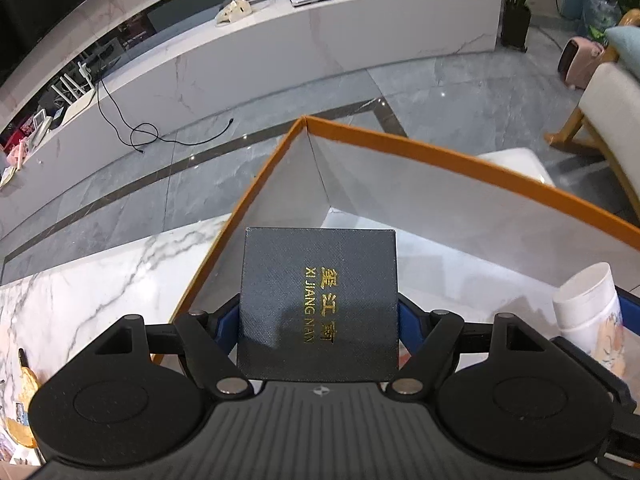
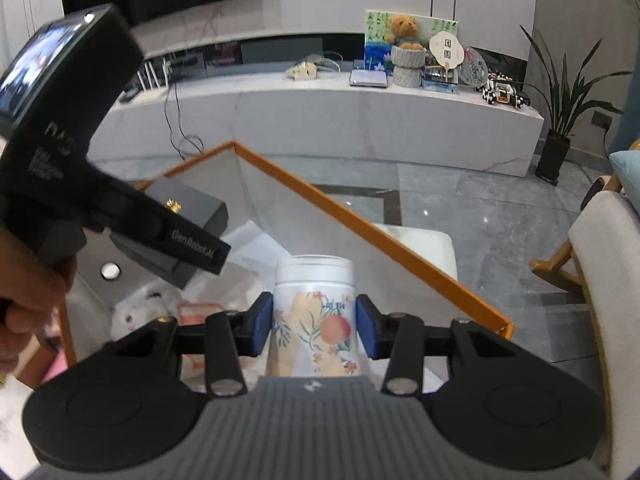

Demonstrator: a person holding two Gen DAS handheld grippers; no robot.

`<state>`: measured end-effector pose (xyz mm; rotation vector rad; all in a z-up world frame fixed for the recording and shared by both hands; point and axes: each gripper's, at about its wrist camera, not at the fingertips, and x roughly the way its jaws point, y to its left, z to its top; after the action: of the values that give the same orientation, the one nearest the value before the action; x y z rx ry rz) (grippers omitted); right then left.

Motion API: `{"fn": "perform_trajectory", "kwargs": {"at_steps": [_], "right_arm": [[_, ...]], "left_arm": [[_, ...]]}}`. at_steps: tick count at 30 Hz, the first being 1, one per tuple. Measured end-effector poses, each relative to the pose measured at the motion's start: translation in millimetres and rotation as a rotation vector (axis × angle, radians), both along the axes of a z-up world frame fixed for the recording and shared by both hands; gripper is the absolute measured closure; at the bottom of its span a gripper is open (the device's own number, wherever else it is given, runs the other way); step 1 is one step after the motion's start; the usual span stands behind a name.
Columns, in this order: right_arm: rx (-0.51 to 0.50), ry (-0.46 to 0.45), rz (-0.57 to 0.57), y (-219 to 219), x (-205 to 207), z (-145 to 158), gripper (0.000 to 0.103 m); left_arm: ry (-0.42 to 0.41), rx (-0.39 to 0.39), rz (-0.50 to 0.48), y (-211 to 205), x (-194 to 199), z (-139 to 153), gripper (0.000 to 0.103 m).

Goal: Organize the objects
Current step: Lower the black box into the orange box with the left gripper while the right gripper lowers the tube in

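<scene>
On a marble table point(image 1: 100, 272) in a grey-tiled living room, the left gripper point(image 1: 319, 312) clamps a flat dark box point(image 1: 318, 304) and the right gripper point(image 2: 315, 326) clamps an upright jar point(image 2: 315, 320), lid upward, both over the orange-rimmed bin point(image 1: 460, 164).

Hand point(image 2: 28, 300) cut off at left edge

The dark box point(image 1: 318, 304) carries gold lettering on its lid: three Chinese characters, with "XI JIANG NAN" in Latin capitals running alongside them, both lines reading toward 6 o'clock in the left wrist view. In the right wrist view, the left gripper point(image 2: 160, 236), at 9 o'clock, bears "GenRobot.AI" in pale print on its side arm. Further print higher on its body is too blurred to read. The jar point(image 2: 316, 320) shows small characters above a peach drawing, unreadable.
</scene>
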<state>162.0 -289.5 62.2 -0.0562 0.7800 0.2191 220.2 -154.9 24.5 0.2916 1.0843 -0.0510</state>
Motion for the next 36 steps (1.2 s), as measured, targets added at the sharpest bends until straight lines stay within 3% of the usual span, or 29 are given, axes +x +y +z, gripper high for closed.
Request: {"fn": "perform_trajectory", "kwargs": {"at_steps": [17, 20, 23, 36], "right_arm": [[-0.054, 0.049, -0.030, 3.2, -1.9, -12.0, 0.056], [-0.067, 0.020, -0.043, 3.6, -2.4, -6.8, 0.044], [-0.067, 0.008, -0.049, 3.4, -2.7, -4.5, 0.042], [-0.054, 0.002, -0.048, 1.1, -4.1, -0.6, 0.042]], "left_arm": [[0.034, 0.025, 0.008, -7.7, 2.0, -13.9, 0.013], [0.035, 0.032, 0.002, -10.6, 1.8, -13.5, 0.013], [0.034, 0.029, 0.007, -10.2, 2.6, -13.3, 0.013], [-0.016, -0.087, 0.034, -0.2, 5.0, 0.4, 0.011]]}}
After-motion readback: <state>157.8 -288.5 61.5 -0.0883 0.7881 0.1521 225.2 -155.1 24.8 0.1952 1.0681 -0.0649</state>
